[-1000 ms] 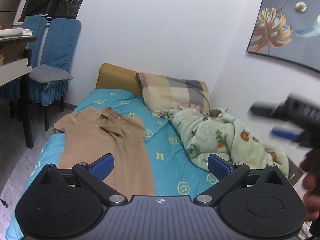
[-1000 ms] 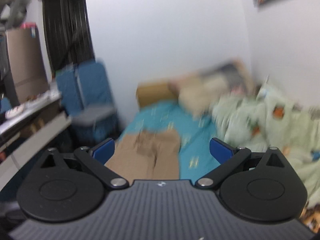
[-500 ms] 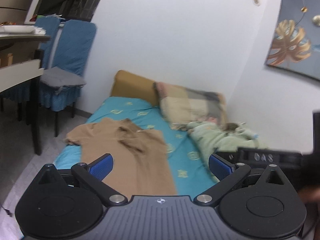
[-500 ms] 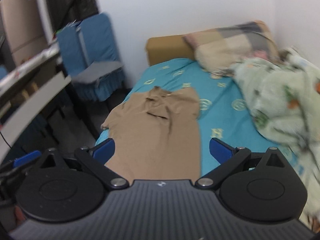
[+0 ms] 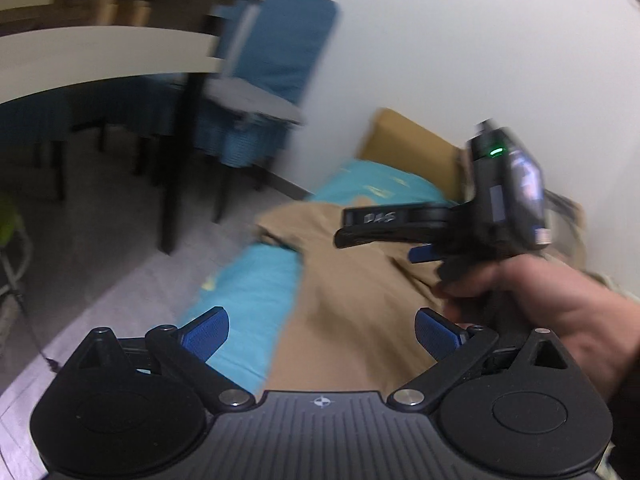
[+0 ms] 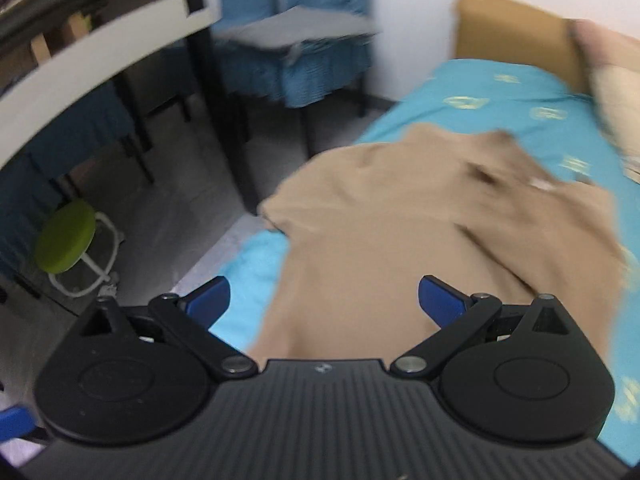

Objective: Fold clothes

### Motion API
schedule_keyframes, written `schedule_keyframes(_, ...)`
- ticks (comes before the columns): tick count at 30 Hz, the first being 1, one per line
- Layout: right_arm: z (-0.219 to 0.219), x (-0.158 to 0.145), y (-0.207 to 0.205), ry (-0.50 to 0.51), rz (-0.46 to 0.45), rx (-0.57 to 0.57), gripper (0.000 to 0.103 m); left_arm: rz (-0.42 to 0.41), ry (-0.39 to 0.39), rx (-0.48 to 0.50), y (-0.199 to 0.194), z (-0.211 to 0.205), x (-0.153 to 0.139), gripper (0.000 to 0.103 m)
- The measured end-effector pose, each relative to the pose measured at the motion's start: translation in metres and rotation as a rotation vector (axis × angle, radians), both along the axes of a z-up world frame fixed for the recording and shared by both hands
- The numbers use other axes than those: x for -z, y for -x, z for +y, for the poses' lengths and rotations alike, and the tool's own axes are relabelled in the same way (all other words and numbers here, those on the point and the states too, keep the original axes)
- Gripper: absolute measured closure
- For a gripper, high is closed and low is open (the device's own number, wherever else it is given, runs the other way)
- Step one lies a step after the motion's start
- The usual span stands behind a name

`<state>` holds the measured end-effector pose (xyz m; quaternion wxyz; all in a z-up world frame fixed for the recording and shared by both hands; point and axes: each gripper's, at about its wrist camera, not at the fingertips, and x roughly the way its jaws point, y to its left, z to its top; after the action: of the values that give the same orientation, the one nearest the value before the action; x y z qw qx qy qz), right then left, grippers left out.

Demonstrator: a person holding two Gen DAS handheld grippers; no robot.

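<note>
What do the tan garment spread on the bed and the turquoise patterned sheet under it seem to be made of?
Tan garment: probably a soft matte knit, since it drapes limply in loose creases. Turquoise patterned sheet: likely thin woven cotton, matte and smooth, printed with yellow motifs. Blur leaves the weave unclear.

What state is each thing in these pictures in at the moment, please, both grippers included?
Left gripper: open, empty, above the shirt.
Right gripper: open, empty, above the shirt.
Tan shirt: spread out on the bed, rumpled near the collar, not yet folded, one sleeve at the bed's edge.
Bed sheet: laid flat under the shirt.
Green stool: upright on the floor.
Blue chair: upright, grey cushion on its seat.
</note>
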<state>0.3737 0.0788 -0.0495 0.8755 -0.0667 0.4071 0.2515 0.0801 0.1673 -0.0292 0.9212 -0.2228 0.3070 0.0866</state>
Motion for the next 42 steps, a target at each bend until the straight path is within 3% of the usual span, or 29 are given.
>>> schedule_keyframes(5,0.073,0.063,-0.058,0.095,-0.067,-0.219,0.003,0.054,-0.027,-0.2,-0.031,0.026,0.028,0.005)
schedule_keyframes(7,0.093,0.083,-0.066,0.138,-0.142,-0.303,0.005,0.076,-0.038,-0.28,-0.044,0.036,0.04,0.007)
schedule_keyframes(9,0.105,0.1,-0.074,0.182,-0.188,-0.317,0.009,0.097,-0.048,-0.36,-0.056,0.047,0.051,0.008)
schedule_keyframes(10,0.107,0.107,-0.08,0.198,-0.19,-0.302,0.023,0.112,-0.064,-0.354,-0.063,0.046,0.056,0.008)
schedule_keyframes(11,0.107,0.112,-0.084,0.213,-0.206,-0.277,0.029,0.127,-0.079,-0.346,-0.07,0.044,0.06,0.008)
schedule_keyframes(13,0.103,0.109,-0.087,0.186,-0.253,-0.233,0.055,0.131,-0.1,-0.329,-0.075,0.039,0.066,0.008)
schedule_keyframes(14,0.097,0.104,-0.089,0.161,-0.258,-0.201,0.083,0.133,-0.111,-0.32,-0.078,0.037,0.068,0.008)
schedule_keyframes(15,0.091,0.099,-0.091,0.136,-0.263,-0.17,0.09,0.125,-0.119,-0.324,-0.077,0.035,0.068,0.008)
schedule_keyframes(16,0.085,0.094,-0.093,0.111,-0.267,-0.139,0.09,0.117,-0.128,-0.329,-0.077,0.033,0.068,0.008)
schedule_keyframes(20,0.036,0.053,-0.072,-0.035,-0.422,-0.041,0.091,0.089,-0.154,-0.332,-0.074,0.023,0.066,0.008)
schedule_keyframes(25,-0.068,0.002,-0.052,-0.209,-0.565,0.239,0.091,0.073,-0.148,-0.266,-0.06,0.003,0.059,0.008)
schedule_keyframes(29,-0.164,0.004,-0.047,-0.267,-0.546,0.532,0.091,0.057,-0.144,-0.204,-0.051,-0.015,0.055,0.007)
schedule_keyframes(34,-0.238,0.059,-0.057,-0.272,-0.335,0.713,0.087,0.052,-0.171,-0.136,-0.055,-0.037,0.061,0.006)
schedule_keyframes(35,-0.247,0.068,-0.058,-0.288,-0.295,0.708,0.083,0.059,-0.176,-0.13,-0.057,-0.04,0.064,0.006)
schedule_keyframes(36,-0.256,0.073,-0.053,-0.295,-0.258,0.691,0.065,0.067,-0.181,-0.127,-0.059,-0.042,0.067,0.006)
schedule_keyframes(37,-0.262,0.078,-0.051,-0.315,-0.222,0.656,0.033,0.075,-0.185,-0.123,-0.062,-0.043,0.071,0.006)
schedule_keyframes(38,-0.266,0.081,-0.046,-0.344,-0.209,0.62,0.02,0.084,-0.19,-0.119,-0.065,-0.045,0.074,0.006)
schedule_keyframes(39,-0.266,0.079,-0.035,-0.347,-0.226,0.6,0.014,0.089,-0.195,-0.111,-0.067,-0.047,0.076,0.006)
schedule_keyframes(42,-0.261,0.067,-0.003,-0.313,-0.265,0.554,0.013,0.094,-0.2,-0.086,-0.072,-0.05,0.08,0.006)
